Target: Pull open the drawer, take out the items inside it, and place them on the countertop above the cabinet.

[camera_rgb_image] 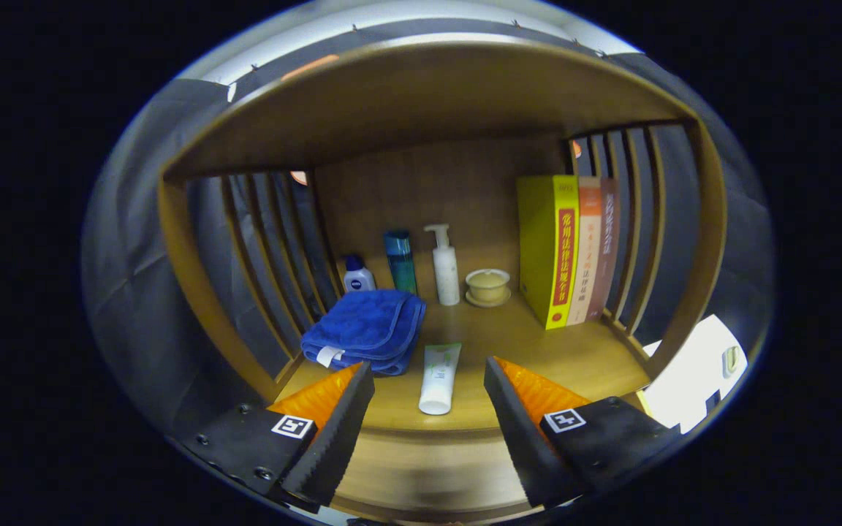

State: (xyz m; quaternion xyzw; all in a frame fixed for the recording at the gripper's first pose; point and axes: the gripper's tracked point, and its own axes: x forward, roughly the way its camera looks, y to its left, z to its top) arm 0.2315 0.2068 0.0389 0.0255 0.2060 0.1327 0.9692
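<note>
The gripper (428, 376) had two wedge-shaped fingers (337, 431) with sawtooth inner edges, standing apart, each mount carrying a square black-and-white marker (292, 426) and small screws (263, 473).

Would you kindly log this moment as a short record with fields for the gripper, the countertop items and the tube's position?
gripper: gripper open, fingers apart, holding nothing
setting: wooden countertop under a wooden shelf
nearest item: white squeeze tube with green end, lying flat between the fingers, untouched
left of tube: folded blue towel
at the back: small blue-capped white bottle, teal bottle, white pump bottle, cream lidded bowl on saucer
right side: three upright books, yellow one outermost
</note>
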